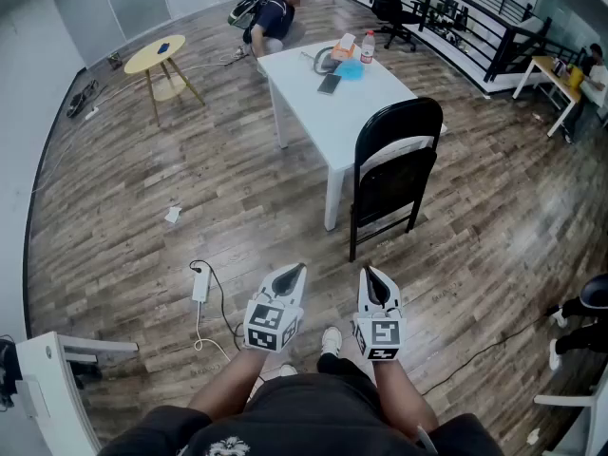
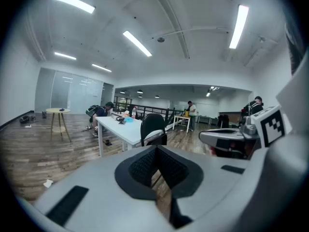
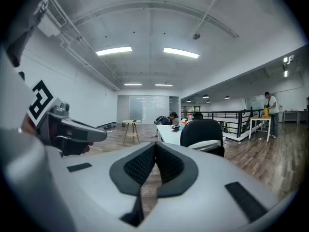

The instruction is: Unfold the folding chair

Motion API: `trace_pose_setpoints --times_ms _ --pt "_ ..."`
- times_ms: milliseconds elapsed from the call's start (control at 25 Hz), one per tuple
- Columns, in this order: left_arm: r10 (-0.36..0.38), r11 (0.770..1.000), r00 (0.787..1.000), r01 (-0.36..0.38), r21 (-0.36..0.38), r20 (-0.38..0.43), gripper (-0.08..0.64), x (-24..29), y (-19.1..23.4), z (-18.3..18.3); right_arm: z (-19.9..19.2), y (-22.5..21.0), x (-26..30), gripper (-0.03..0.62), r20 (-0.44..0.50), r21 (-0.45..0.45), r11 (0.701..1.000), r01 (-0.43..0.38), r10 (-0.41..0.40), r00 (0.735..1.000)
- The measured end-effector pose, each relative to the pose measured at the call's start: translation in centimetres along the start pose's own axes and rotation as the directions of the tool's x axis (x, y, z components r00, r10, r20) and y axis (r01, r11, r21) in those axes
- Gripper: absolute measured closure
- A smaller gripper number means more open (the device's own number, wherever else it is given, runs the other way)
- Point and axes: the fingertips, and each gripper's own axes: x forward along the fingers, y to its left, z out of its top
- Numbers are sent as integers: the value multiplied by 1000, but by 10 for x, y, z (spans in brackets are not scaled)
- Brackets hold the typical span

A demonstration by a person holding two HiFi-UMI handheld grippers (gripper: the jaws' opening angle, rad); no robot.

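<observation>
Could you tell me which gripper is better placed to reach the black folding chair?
Probably the right gripper: in the head view it sits almost directly below the black folding chair beside the white table, while the left gripper is off to the side. Both are shut and empty.

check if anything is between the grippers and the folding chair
Nothing visible does. Only bare wood floor lies between the left gripper, the right gripper and the folding chair, which stands at the white table's near corner. A cable lies on the floor off to the left.
</observation>
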Motion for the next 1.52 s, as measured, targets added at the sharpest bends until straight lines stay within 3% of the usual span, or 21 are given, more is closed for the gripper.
trace_pose_setpoints --times_ms 280,520,760,920,1080,1280,1520 --pt "61 998 998 -61 -29 10 555 70 7 38 5 -65 50 578 -19 13 999 -31 32 999" --pt "81 994 997 -81 -70 6 555 119 28 56 5 -105 89 578 -34 40 999 10 -8 999" --pt "36 998 999 -37 -50 -7 555 189 57 69 -6 -148 146 578 -71 66 992 109 -104 992" --pt "-39 999 999 39 -18 -12 555 243 77 85 -4 -169 190 578 -95 71 982 177 -170 981" --pt "-143 989 989 144 20 -31 555 291 86 106 -1 -187 226 578 -127 86 962 258 -246 961" --pt "-130 981 988 141 132 -88 555 350 111 128 2 -210 260 578 -157 115 923 367 -348 924" --pt "-203 964 970 222 145 -137 555 418 113 160 -21 -257 286 578 -251 162 845 510 -464 849"
